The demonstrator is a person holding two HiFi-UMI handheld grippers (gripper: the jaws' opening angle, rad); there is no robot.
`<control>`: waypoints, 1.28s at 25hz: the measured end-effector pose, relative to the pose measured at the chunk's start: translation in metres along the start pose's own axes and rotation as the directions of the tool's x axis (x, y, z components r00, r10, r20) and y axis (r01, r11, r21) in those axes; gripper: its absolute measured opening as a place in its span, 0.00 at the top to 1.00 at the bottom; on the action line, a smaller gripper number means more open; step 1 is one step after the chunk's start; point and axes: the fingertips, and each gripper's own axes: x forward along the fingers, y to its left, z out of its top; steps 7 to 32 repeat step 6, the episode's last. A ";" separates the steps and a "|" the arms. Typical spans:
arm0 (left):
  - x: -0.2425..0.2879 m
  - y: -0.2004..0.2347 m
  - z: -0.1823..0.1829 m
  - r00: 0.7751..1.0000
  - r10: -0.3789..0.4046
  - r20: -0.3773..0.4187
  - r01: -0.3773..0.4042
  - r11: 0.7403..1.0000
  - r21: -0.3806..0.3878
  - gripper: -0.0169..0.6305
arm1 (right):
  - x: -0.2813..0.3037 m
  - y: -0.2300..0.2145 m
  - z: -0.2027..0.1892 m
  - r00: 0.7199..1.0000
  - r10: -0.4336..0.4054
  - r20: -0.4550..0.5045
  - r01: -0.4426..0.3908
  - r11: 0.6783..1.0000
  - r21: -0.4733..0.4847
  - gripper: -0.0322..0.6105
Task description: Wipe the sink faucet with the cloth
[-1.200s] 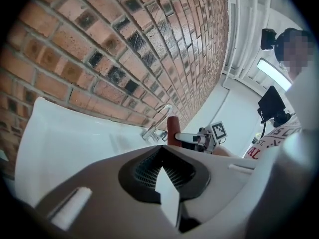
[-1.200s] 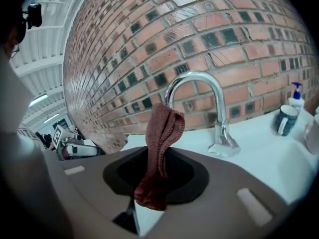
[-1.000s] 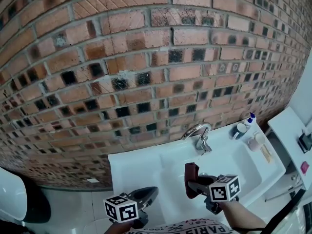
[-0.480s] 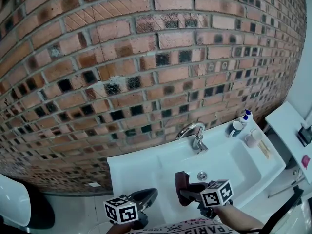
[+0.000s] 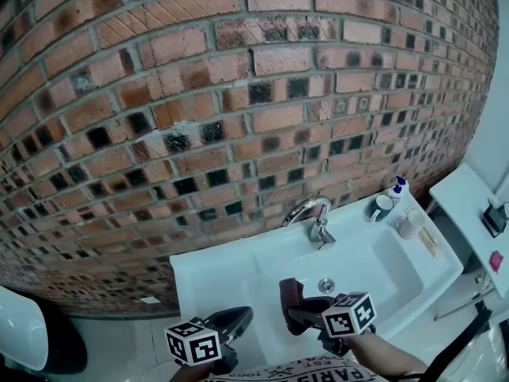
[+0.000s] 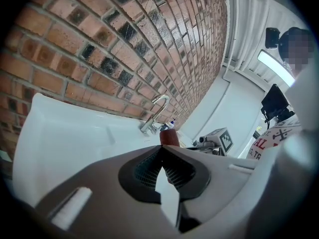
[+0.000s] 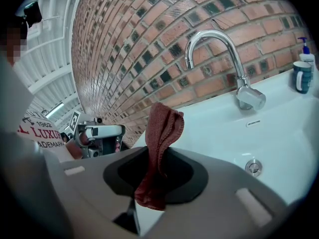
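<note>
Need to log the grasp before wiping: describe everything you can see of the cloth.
The cloth is a dark red, knitted-looking rag, bunched into a folded strip. The right gripper is shut on its middle; the upper end stands up past the jaws, the lower end hangs crumpled behind them. It is held over the sink, apart from the faucet, touching only the gripper.

The head view's bottom edge cuts off the arms behind the left gripper and the right gripper. In the left gripper view the cloth is mostly hidden behind that gripper's body. Things beside the mug are too small to name.
</note>
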 end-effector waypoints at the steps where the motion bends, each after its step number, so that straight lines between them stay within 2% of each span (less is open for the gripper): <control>1: 0.000 0.000 0.000 1.000 0.000 0.000 0.000 1.000 -0.001 0.96 | 0.000 0.000 0.000 1.000 0.002 0.002 -0.002 1.000 0.000 0.82; 32: 0.002 0.000 0.001 1.000 -0.002 -0.001 0.002 1.000 -0.001 0.97 | -0.001 0.001 0.003 1.000 0.005 0.008 -0.005 1.000 -0.005 0.82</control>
